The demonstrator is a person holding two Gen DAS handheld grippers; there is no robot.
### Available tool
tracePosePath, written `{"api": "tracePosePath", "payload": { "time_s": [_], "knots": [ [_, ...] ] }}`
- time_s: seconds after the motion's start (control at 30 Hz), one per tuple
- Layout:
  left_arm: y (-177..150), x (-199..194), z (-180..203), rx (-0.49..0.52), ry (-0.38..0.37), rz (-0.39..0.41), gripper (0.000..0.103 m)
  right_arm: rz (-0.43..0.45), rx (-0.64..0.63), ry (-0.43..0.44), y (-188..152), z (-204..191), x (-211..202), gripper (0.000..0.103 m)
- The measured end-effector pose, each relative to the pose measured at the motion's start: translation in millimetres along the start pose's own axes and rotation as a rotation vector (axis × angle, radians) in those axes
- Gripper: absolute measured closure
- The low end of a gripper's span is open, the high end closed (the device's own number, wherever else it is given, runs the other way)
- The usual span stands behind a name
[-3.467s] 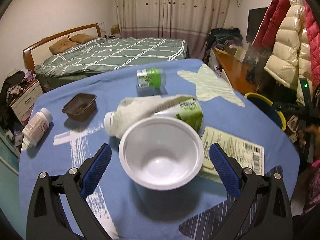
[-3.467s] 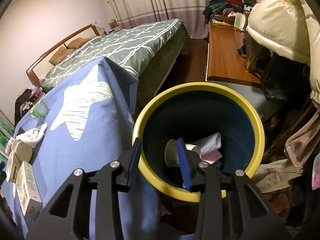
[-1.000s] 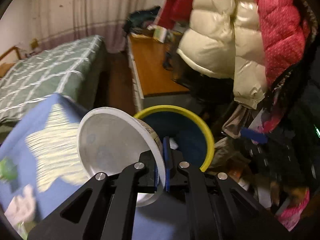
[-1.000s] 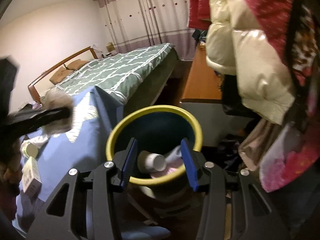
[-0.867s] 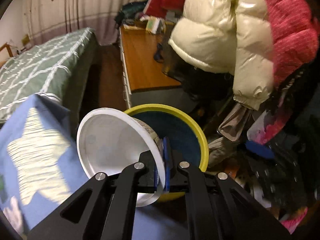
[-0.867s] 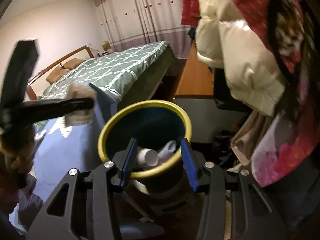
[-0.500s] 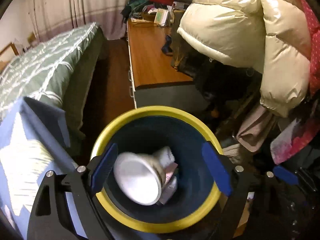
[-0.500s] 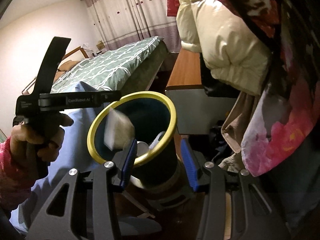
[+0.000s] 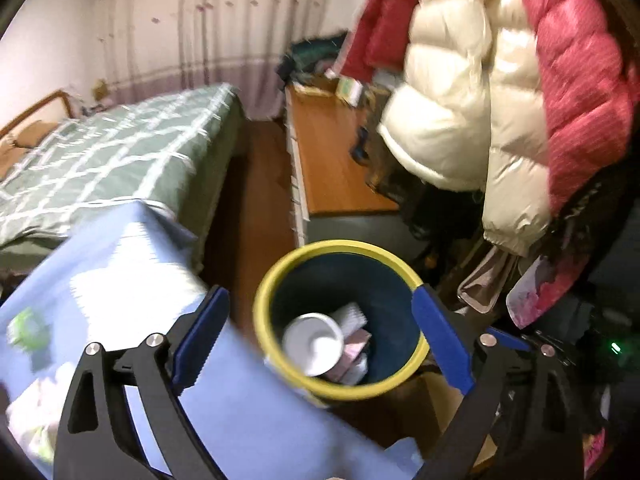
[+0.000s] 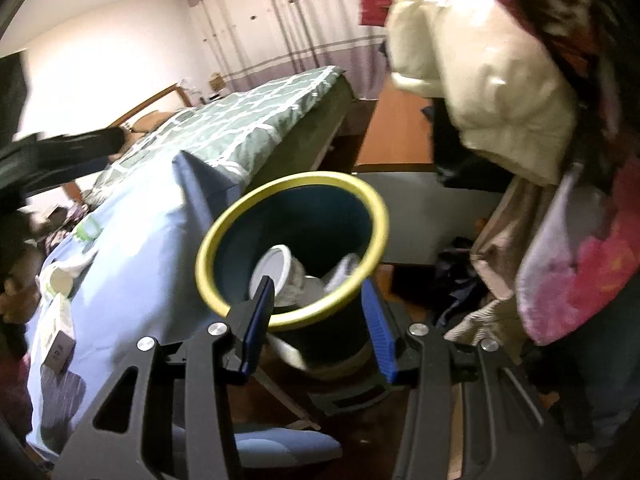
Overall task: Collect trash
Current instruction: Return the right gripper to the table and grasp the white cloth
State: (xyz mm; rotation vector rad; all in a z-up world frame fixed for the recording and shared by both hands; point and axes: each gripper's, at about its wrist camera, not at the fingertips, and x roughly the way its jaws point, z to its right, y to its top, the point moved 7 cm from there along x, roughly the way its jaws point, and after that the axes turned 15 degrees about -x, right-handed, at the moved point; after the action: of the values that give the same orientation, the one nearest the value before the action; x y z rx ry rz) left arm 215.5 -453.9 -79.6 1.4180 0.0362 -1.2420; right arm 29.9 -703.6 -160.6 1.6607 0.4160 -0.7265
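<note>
The yellow-rimmed dark blue trash bin [image 9: 280,268] stands beside the blue-clothed table [image 9: 132,248]. The white plastic bowl [image 9: 314,342] lies inside it on other white and pink trash. My left gripper [image 9: 320,336] is open and empty, above the bin and the table edge. My right gripper [image 10: 318,312] is open and empty, low in front of the bin [image 10: 372,208]; the bowl [image 10: 272,268] shows inside. A green-labelled bottle [image 9: 24,326] and a white cloth [image 9: 28,412] lie on the table, blurred.
A flat box [image 10: 56,328] and a cup [image 10: 60,280] lie on the table. Behind the bin are a wooden desk [image 9: 332,168], a bed [image 9: 112,164] and hanging cream and red jackets [image 9: 500,92]. Clothes are heaped on the floor to the right.
My left gripper opened and dropped the white bowl into the bin, then pulled up and back toward the table. My right gripper stayed open by the bin.
</note>
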Motion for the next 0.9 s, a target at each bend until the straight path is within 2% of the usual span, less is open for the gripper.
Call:
{"api": "tracePosePath", "payload": {
  "time_s": [0.1, 0.23, 0.4, 0.47, 0.63, 0.73, 0.9],
  "knots": [
    [-13, -51, -37, -0.040, 0.050, 0.056, 0.009, 0.004, -0.048, 0.047, 8, -29, 4, 0.059],
    [-40, -116, -99, -0.103, 0.138, 0.128, 0.006, 0.010, -0.137, 0.157, 26, -89, 15, 0.058],
    [-88, -192, -192, -0.224, 0.320, 0.214, 0.005, 0.040, -0.254, 0.257, 53, -164, 19, 0.058],
    [-105, -216, -223, -0.289, 0.355, 0.239, 0.005, 0.045, -0.304, 0.313, 66, -201, 22, 0.058],
    [-134, -250, -277, -0.379, 0.415, 0.268, 0.005, 0.032, -0.410, 0.446, 97, -292, 39, 0.058],
    [-142, -260, -293, -0.395, 0.430, 0.283, 0.005, 0.009, -0.476, 0.517, 110, -351, 54, 0.058],
    [-149, -266, -307, -0.406, 0.428, 0.297, 0.005, -0.047, -0.586, 0.606, 111, -424, 72, 0.058]
  ]
}}
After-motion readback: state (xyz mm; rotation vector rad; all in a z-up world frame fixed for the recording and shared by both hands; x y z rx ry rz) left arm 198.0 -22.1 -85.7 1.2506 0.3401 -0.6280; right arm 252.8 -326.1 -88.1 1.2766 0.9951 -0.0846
